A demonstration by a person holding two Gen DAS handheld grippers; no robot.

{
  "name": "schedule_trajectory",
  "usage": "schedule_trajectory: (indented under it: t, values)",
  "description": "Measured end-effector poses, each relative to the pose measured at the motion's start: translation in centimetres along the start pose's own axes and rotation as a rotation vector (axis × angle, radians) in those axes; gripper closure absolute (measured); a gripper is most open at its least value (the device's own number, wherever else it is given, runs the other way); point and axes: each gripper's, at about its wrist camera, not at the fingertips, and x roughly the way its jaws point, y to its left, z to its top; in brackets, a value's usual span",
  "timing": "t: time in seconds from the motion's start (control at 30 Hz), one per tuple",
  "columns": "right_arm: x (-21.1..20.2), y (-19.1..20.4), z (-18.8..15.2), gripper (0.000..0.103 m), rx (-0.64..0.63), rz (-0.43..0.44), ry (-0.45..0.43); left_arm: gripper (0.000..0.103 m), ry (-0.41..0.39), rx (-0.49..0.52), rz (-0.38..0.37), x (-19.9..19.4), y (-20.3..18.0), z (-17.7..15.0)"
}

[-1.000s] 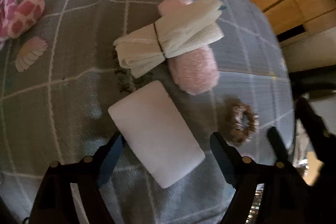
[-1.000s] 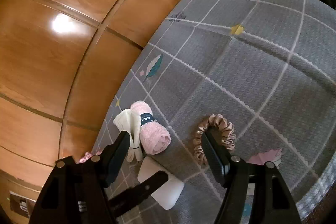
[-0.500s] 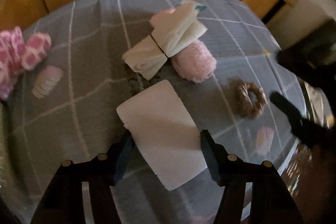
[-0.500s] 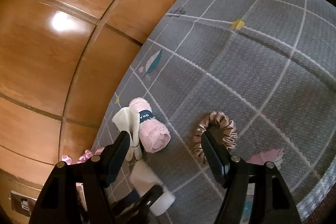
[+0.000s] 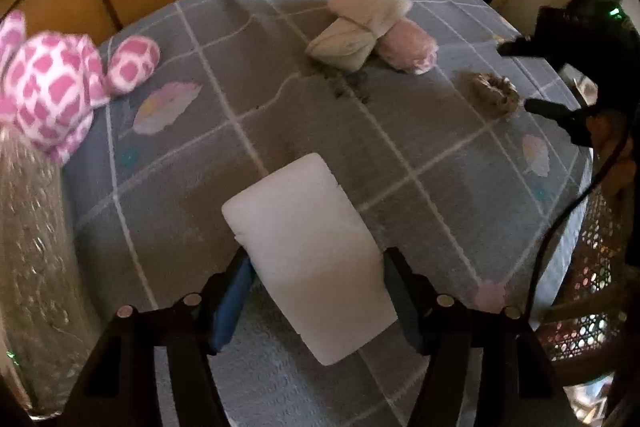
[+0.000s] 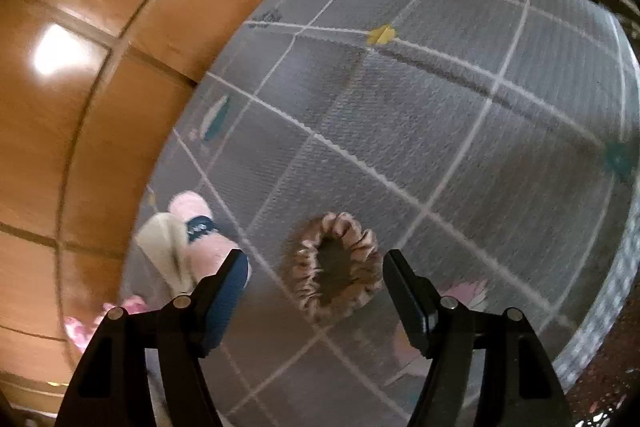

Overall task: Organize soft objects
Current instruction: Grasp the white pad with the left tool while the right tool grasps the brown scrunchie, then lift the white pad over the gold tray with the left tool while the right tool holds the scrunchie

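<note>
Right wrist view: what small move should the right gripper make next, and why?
Probably ease the right gripper down and shut it on the scrunchie. Its jaws stand open, the scrunchie lies loose on the grey mat centred between them, and the left gripper is already clamping the white pad.

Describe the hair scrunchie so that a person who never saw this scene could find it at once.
On the grey checked blanket, look between the open fingers of the right tool. The scrunchie lies there, beside the pink rolled towel: the only brown, ruffled ring with a hole.

Both wrist views angled down at the grey mat (image 5: pixel 420 163) — shared: scrunchie (image 6: pixel 334 265), pink roll (image 5: pixel 406 47).
</note>
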Motion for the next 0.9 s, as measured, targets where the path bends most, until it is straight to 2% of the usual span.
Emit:
schedule_trajectory:
  t: [0.13,0.27,0.33,0.4,0.43,0.5,0.53,0.63,0.7,0.9]
  values:
    - [1.2,1.5,-0.4,0.032,-0.107,-0.113,0.023,0.032,0.0,-0.055,-0.026,0.7,0.8,-0.1]
    - [3.0,3.8,-1.7,0.032,-0.278,-0.234,0.066,0.031,-0.02,-0.081,-0.033,0.8,1.2,-0.5]
    - [3.5,4.4,-2.2,0.036,-0.336,-0.291,0.077,0.03,-0.031,-0.088,-0.037,0.7,1.3,-0.9]
    - [3.6,4.7,-2.5,0.07,-0.372,-0.352,0.059,0.032,-0.045,-0.091,-0.036,0.6,1.2,-1.3]
    - [3.6,4.6,-2.5,0.077,-0.369,-0.359,0.055,0.033,-0.053,-0.09,-0.035,0.6,1.2,-1.5]
    - [3.7,4.5,-2.5,0.082,-0.37,-0.362,0.057,0.039,-0.067,-0.095,-0.038,0.3,1.4,-2.1]
    - [3.7,4.5,-2.5,0.082,-0.372,-0.367,0.057,0.043,-0.073,-0.099,-0.032,0.1,1.5,-2.3]
    - [3.8,4.2,-2.2,0.08,-0.332,-0.336,0.075,0.046,-0.079,-0.112,-0.045,-0.5,1.6,-3.2]
    - [3.8,3.8,-1.8,0.079,-0.312,-0.323,0.079,0.047,-0.083,-0.107,-0.042,-1.1,1.4,-3.3]
    - [4.1,4.5,-2.3,0.077,-0.371,-0.35,0.072,0.047,-0.097,-0.093,-0.043,-3.5,1.5,-3.0]
